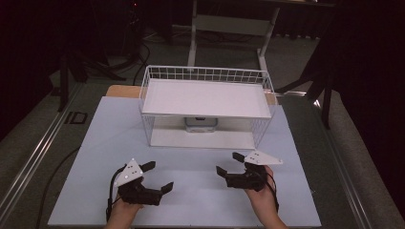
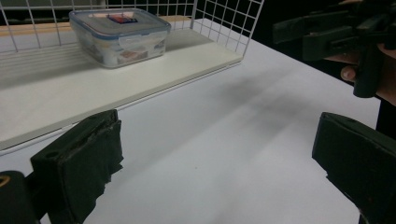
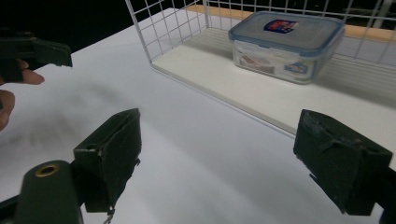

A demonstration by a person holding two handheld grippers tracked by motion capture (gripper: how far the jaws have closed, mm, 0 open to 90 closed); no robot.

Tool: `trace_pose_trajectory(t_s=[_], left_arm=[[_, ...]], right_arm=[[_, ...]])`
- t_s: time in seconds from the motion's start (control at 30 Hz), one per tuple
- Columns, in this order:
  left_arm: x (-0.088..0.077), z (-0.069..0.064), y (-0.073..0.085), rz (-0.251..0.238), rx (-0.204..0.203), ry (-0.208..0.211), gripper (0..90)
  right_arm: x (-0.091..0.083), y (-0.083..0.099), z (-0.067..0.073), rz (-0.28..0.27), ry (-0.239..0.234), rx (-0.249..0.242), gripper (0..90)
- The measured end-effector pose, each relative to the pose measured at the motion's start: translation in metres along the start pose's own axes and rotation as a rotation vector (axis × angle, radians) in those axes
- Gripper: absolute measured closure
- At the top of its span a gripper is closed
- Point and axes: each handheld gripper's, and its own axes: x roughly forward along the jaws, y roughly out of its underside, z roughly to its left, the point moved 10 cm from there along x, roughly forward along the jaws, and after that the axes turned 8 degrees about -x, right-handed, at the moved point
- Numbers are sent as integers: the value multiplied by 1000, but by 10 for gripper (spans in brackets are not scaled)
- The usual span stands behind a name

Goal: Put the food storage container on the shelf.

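**Inspector:** Locate the item.

**Observer:** A clear plastic container (image 3: pixel 286 45) with a blue-rimmed lid sits on the lower board (image 1: pixel 200 139) of a white wire shelf rack (image 1: pixel 206 107), under the upper shelf (image 1: pixel 205 99), toward the back. From the left gripper (image 1: pixel 158 177) it lies at about one o'clock in the high view; from the right gripper (image 1: pixel 227 163), about eleven o'clock. Well apart from both.

**Inspector:** Gripper condition?

**Observer:** Both spread wide, nothing between the jaws. Each is held in a hand just above the white table (image 1: pixel 95 138), near its front edge, angled inward toward the other.

**Inspector:** Edges?

**Observer:** The rack's front is open; wire mesh closes its sides and back. In the right gripper view the mesh corner post stands at eleven o'clock of the container. The lower board's front lip is raised slightly off the table.

**Inspector:** Open room?

**Observer:** Bare tabletop lies between the grippers and the rack, and between the two grippers.
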Motion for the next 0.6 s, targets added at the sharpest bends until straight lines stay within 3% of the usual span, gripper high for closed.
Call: trace_pose_trajectory(t_s=[0.27,0.37,0.6], left_arm=[[-1,1,-1,-5,0,-7,26],[-1,3,-1,0,10,-29,26],[-1,3,-1,-5,-5,-16,26]], right_arm=[[-22,13,-8,9,6,12,153],[-28,19,-11,16,23,-3,157],[-41,26,-13,17,12,5,158]])
